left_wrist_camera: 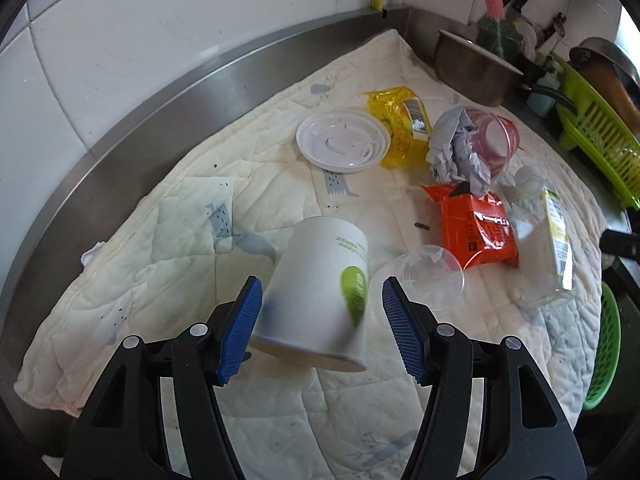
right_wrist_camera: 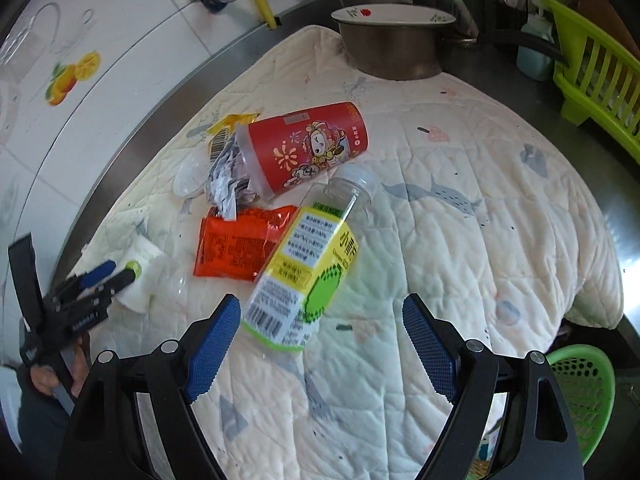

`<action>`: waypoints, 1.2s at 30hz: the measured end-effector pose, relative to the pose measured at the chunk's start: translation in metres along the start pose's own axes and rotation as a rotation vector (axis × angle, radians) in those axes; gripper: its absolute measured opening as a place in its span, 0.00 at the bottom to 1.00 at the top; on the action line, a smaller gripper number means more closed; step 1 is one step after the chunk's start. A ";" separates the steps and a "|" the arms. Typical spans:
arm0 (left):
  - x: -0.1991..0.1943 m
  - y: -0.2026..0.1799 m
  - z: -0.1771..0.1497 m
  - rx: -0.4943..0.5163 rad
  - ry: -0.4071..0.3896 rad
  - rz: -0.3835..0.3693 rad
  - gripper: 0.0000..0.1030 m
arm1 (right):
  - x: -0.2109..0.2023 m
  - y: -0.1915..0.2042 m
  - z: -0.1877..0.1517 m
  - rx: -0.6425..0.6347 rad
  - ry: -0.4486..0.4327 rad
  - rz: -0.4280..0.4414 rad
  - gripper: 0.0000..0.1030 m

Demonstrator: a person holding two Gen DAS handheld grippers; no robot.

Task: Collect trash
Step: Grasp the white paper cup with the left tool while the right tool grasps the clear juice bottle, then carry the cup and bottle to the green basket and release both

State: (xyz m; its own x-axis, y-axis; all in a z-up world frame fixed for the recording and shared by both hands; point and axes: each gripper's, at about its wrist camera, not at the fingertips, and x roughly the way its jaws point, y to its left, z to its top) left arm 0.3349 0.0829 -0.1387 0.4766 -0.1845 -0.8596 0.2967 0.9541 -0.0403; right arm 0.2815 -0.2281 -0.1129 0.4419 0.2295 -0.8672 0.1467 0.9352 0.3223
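Note:
Trash lies on a quilted cloth (left_wrist_camera: 168, 240). My left gripper (left_wrist_camera: 320, 312) is open, its blue pads on either side of a tilted white paper cup (left_wrist_camera: 316, 292) with a green logo; the cup looks blurred. Beyond it lie a clear dome lid (left_wrist_camera: 428, 272), an orange wrapper (left_wrist_camera: 476, 224), a white plastic lid (left_wrist_camera: 342, 140), a yellow wrapper (left_wrist_camera: 400, 120) and crumpled paper (left_wrist_camera: 456, 148) in a cup. My right gripper (right_wrist_camera: 320, 336) is open and empty, just short of a clear labelled bottle (right_wrist_camera: 304, 272). The red printed cup (right_wrist_camera: 308, 144) lies on its side behind it.
A metal bowl (right_wrist_camera: 392, 40) stands at the back of the steel counter. A green dish rack (right_wrist_camera: 592, 80) is at the right. A green basket (right_wrist_camera: 584, 392) sits low at the right, past the cloth's edge. A tiled wall (left_wrist_camera: 120, 60) runs along the left.

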 end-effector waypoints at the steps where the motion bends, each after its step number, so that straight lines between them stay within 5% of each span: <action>1: 0.002 0.002 0.000 0.000 0.005 -0.012 0.61 | 0.004 0.000 0.006 0.016 0.011 0.000 0.78; 10: 0.019 0.009 0.006 0.015 0.056 -0.081 0.58 | 0.046 0.013 0.040 0.078 0.125 -0.053 0.71; 20: 0.029 0.014 0.011 -0.001 0.101 -0.127 0.60 | 0.082 0.013 0.033 0.126 0.245 -0.083 0.62; 36: 0.033 0.010 0.012 0.015 0.153 -0.152 0.61 | 0.075 0.005 0.014 0.082 0.226 -0.053 0.41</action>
State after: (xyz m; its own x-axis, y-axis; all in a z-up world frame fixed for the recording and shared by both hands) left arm 0.3636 0.0836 -0.1611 0.2944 -0.2866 -0.9117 0.3680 0.9144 -0.1686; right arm 0.3279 -0.2097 -0.1705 0.2235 0.2441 -0.9437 0.2401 0.9245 0.2960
